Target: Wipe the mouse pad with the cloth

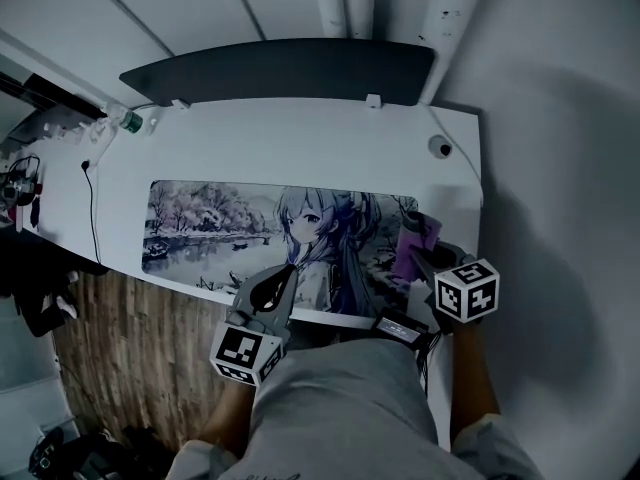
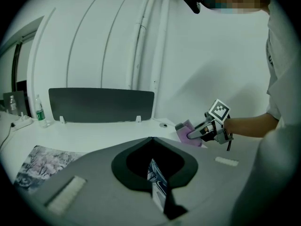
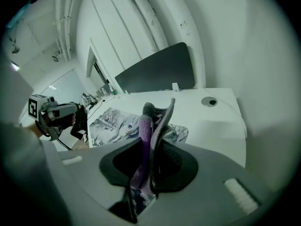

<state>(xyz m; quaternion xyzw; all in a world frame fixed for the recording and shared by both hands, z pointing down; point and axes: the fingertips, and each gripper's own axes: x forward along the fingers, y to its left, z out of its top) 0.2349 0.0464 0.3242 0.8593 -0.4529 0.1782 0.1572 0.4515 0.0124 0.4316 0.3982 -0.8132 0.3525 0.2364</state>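
A long mouse pad (image 1: 215,223) printed with an anime figure and a winter scene lies along the front of the white desk (image 1: 300,138). My left gripper (image 1: 268,286) sits at the pad's front edge; in the left gripper view its jaws (image 2: 157,182) are closed on a sliver of the printed pad (image 2: 37,161). My right gripper (image 1: 425,263) hovers at the pad's right end, shut on a bunched purple cloth (image 1: 412,246). The cloth (image 3: 146,135) stands up between the jaws of the right gripper (image 3: 146,173), above the pad (image 3: 113,121). From the left gripper view, the cloth (image 2: 186,132) hangs over the desk's right side.
A dark panel (image 1: 280,68) stands along the desk's back edge. A bottle (image 1: 128,121) and a black cable (image 1: 92,208) are at the left end, a round grommet (image 1: 440,148) at the back right. Wooden floor (image 1: 130,348) lies below the front edge.
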